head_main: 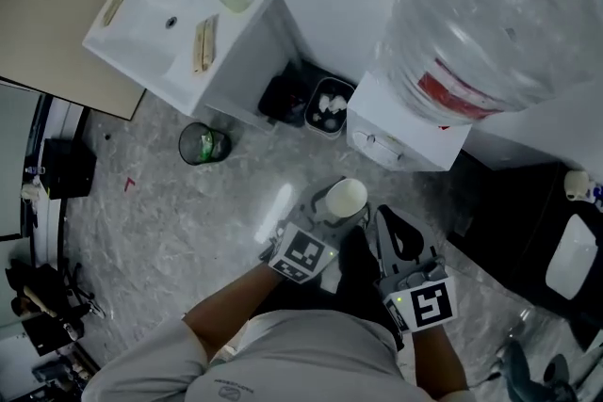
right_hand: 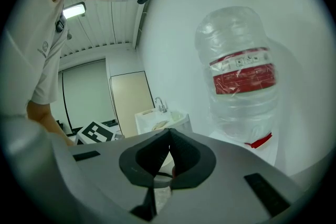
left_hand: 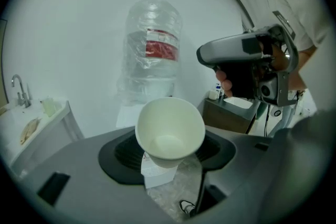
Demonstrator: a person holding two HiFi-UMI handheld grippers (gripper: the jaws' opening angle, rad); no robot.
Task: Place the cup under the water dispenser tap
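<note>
While the left gripper (head_main: 330, 212) is clamping the empty white cup (left_hand: 170, 131), the right gripper (right_hand: 169, 157) is holding its fingers together, empty; the bottle (right_hand: 241, 76) is topping the dispenser (head_main: 405, 132), tap indistinct.

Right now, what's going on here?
A person stands facing a water dispenser with a gripper in each hand. The left gripper has a white paper cup clamped between its fingers, with the cup's open mouth tipped back toward the camera. The right gripper is empty, fingers together. The cup is held over the floor short of the dispenser, not yet under the tap. A sink stands off to the left.
</note>
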